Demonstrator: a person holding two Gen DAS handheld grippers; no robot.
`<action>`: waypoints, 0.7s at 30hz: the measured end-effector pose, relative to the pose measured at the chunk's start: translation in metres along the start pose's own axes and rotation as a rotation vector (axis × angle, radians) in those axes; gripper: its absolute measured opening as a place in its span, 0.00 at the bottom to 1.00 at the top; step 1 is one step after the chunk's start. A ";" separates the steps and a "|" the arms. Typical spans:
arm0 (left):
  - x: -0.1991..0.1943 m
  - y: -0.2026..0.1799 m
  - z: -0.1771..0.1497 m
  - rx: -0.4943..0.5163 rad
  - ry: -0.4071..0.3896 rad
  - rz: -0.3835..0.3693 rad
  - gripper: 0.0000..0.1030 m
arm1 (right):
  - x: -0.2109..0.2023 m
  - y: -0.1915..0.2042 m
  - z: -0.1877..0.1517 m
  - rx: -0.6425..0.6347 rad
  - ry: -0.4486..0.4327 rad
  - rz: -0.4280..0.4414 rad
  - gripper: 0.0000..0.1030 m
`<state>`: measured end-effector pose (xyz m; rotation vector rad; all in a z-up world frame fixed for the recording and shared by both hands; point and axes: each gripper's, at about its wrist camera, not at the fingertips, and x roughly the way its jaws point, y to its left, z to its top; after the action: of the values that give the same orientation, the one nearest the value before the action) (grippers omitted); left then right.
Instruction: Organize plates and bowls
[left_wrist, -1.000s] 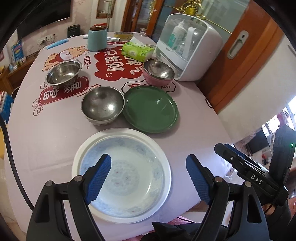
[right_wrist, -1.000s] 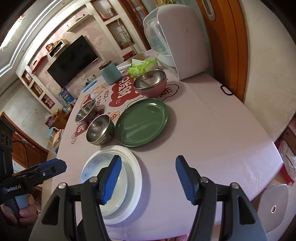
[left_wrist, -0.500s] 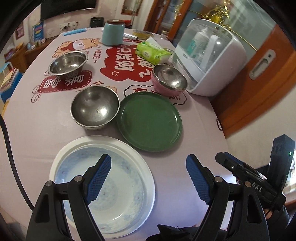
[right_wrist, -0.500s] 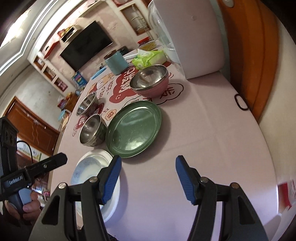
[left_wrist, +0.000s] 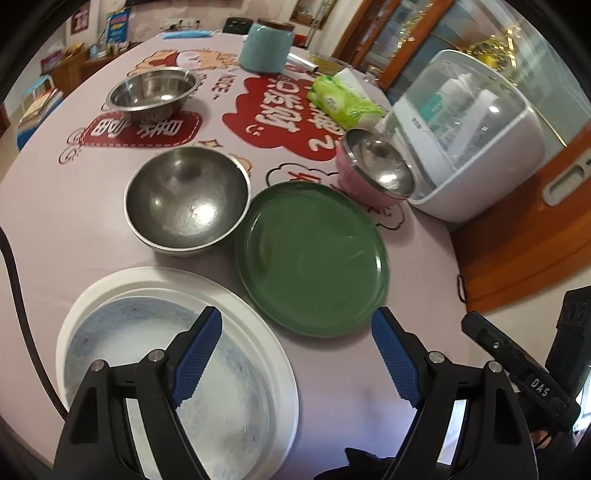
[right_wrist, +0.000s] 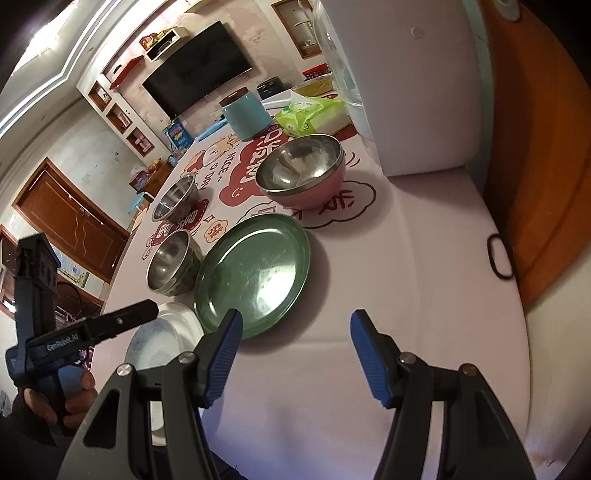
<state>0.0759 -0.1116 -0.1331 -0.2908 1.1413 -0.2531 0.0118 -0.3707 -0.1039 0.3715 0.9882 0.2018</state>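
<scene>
A white plate (left_wrist: 110, 295) with a blue-patterned dish (left_wrist: 155, 369) in it lies at the table's near edge. My left gripper (left_wrist: 295, 350) hangs open above the plate's right rim, with nothing between its fingers. Beyond lie a green plate (left_wrist: 314, 258), a steel bowl (left_wrist: 186, 203), a pink bowl with a steel inside (left_wrist: 373, 173) and a second steel bowl (left_wrist: 153, 92). My right gripper (right_wrist: 295, 354) is open over bare tablecloth, just right of the green plate (right_wrist: 255, 273). The pink bowl (right_wrist: 303, 173) stands further back.
A white dome-lidded rack (left_wrist: 469, 140) stands at the table's right, with a green tissue pack (left_wrist: 343, 99) and a teal canister (left_wrist: 266, 48) behind. A black hair tie (right_wrist: 500, 258) lies near the table's right edge. A hand (right_wrist: 55, 402) holds the left gripper's handle.
Both grippers have moved right and lower over the table. The white plate slid toward the left of the left wrist view. The green plate now sits closer to both. Neither opening changed.
</scene>
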 end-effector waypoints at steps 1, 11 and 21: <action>0.005 0.002 0.001 -0.010 0.003 0.001 0.80 | 0.002 -0.002 0.001 -0.002 0.006 0.004 0.59; 0.038 0.027 0.011 -0.138 -0.003 -0.006 0.74 | 0.047 -0.004 0.007 -0.043 0.086 0.045 0.59; 0.057 0.035 0.018 -0.193 0.002 -0.036 0.59 | 0.078 0.006 0.007 -0.095 0.114 0.080 0.39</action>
<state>0.1167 -0.0969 -0.1872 -0.4814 1.1652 -0.1748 0.0598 -0.3411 -0.1586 0.3156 1.0727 0.3441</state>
